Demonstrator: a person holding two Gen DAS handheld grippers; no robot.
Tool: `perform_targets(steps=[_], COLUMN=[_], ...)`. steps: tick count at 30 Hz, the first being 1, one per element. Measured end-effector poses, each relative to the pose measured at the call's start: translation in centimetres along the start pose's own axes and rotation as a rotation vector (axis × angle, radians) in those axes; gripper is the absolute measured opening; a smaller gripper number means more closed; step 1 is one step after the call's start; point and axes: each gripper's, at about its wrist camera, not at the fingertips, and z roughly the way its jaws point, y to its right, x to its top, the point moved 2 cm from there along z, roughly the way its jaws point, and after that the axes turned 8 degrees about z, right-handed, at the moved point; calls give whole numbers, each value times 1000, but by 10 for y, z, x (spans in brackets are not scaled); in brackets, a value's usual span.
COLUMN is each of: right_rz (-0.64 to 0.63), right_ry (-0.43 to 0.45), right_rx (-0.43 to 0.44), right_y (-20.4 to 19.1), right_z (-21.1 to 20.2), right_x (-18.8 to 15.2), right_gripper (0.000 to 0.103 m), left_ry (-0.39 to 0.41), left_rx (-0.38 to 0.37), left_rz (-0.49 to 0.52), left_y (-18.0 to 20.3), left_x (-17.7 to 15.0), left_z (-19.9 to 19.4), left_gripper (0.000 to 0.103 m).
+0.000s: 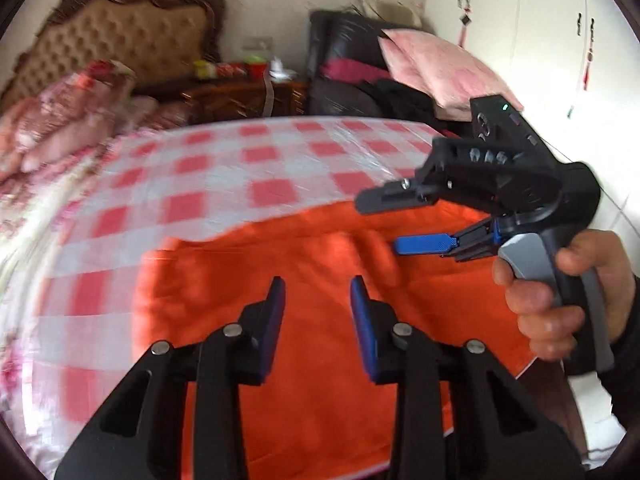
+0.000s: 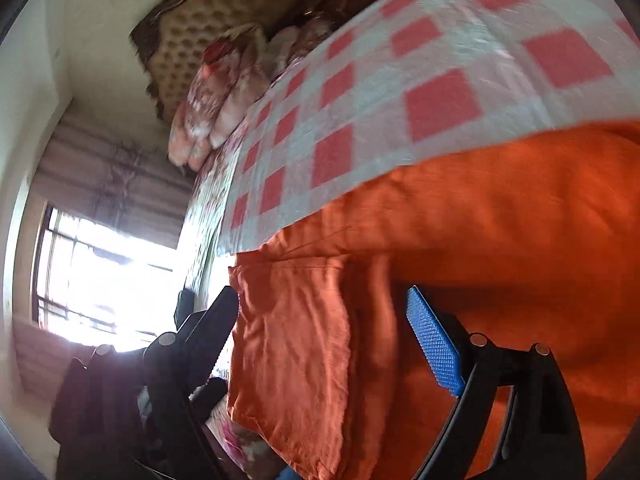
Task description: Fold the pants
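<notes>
Orange pants (image 1: pixel 312 360) lie folded on the checked bed (image 1: pixel 224 168), one edge overhanging. Right tool (image 1: pixel 404 220) gapes wide, released; left tool (image 1: pixel 318 296) half-closed on nothing. Risk: that loose overhang could slide off, or a careless pinch drags layers apart.

My left gripper (image 1: pixel 318 294) has black arms with round silver screws on top. Its two fingers (image 1: pixel 276 320) are black with dark blue pads on the inside.

My right gripper (image 1: pixel 394 220) is black too. At 3 o'clock in the left view, its body has a tiny green light and a grey trigger. One finger has a bright blue pad (image 2: pixel 434 344) covered in little bumps. The other finger (image 2: pixel 212 320) is plain black.

My right hand (image 1: pixel 568 296) wears a dark sleeve (image 1: pixel 624 360).
</notes>
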Motion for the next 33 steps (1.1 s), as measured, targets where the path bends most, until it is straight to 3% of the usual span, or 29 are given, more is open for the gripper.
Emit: perform_targets(steps=[2, 7, 8, 9, 10, 12, 17, 19, 22, 25, 27, 28, 29, 30, 33], right_rz=[35, 51, 44, 45, 51, 63, 88, 111, 154, 145, 125, 106, 85, 52, -62], right_ry=[15, 19, 13, 11, 8, 1, -29, -37, -50, -54, -59, -58, -58, -58, -64], right_rx=[17, -16, -18, -14, -9, 6, 46, 62, 115, 88, 56, 34, 7, -33, -150], right_y=[10, 17, 18, 19, 21, 25, 32, 37, 46, 45, 39, 34, 28, 22, 4], right_z=[-13, -31, -33, -33, -35, -40, -41, -43, -50, -52, -49, -46, -43, -39, -25], right_x=[-5, -17, -20, -23, -24, -27, -32, -33, -34, -33, -32, -32, -30, -30, -29], right_gripper=[84, 84, 84, 84, 84, 84, 84, 84, 84, 84, 84, 84, 84, 84, 83], left_ry=[-32, -135, -146, -150, -153, -141, -85, -63, -74, -112, -114, -102, -90, -64, -19], left_rx=[-45, -29, 7, 67, 64, 19, 18, -26, -52, -80, -93, -107, -110, -117, -96], left_rz=[-23, -8, 14, 45, 39, -46, -39, -56, 17, -39, -64, -75, -78, -79, -47], left_y=[15, 44, 48, 50, 48, 36, 37, 41, 63, 61, 57, 55, 54, 52, 47], left_x=[1, -9, -11, -13, -14, -12, 1, 6, 4, -7, -12, -13, -13, -14, -24], left_z=[22, 61, 64, 65, 63, 56, 32, 26, 33, 53, 57, 54, 50, 41, 11], left_gripper=[34, 33, 17, 7, 5, 5, 4, 4, 4, 4, 9, 16, 30, 35, 40])
